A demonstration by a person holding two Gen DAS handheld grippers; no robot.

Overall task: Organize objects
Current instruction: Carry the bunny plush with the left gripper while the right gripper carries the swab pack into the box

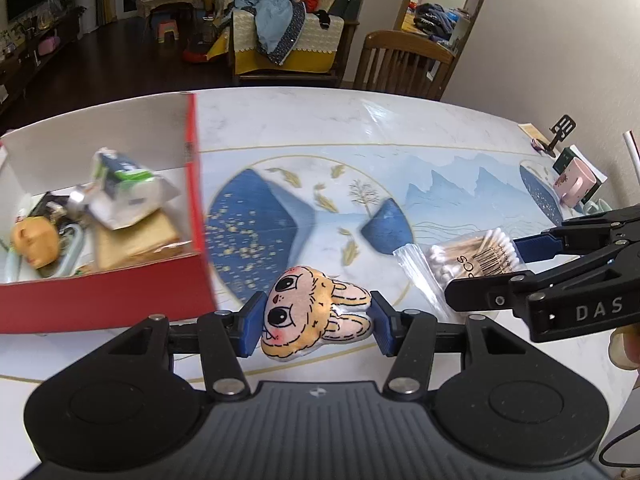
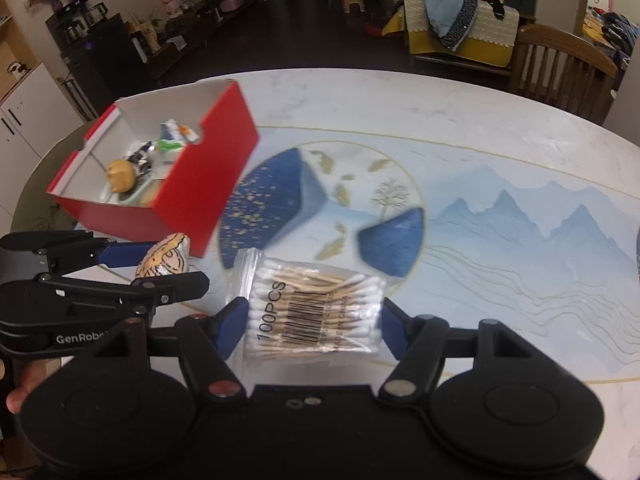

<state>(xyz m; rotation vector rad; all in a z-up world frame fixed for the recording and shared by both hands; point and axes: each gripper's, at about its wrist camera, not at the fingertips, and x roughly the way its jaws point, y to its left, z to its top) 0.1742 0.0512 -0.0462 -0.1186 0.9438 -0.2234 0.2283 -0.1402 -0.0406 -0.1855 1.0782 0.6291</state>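
My left gripper (image 1: 318,326) is shut on a flat plush bunny face (image 1: 314,318), held just above the table beside the red box (image 1: 120,292). My right gripper (image 2: 310,322) is shut on a clear bag of cotton swabs (image 2: 316,312) marked 100PCS. The swab bag also shows in the left wrist view (image 1: 472,260), with the right gripper (image 1: 532,264) around it. The left gripper (image 2: 132,264) and the bunny (image 2: 164,260) show at the left of the right wrist view. The open red box (image 2: 216,184) holds several items, among them a tissue pack (image 1: 128,188) and a small yellow figure (image 1: 34,240).
The marble table (image 2: 400,96) has a blue mountain-print mat (image 2: 520,240). A pink mug (image 1: 576,182) and a small black stand (image 1: 560,132) stand at the far right. A wooden chair (image 1: 400,64) stands behind the table's far edge.
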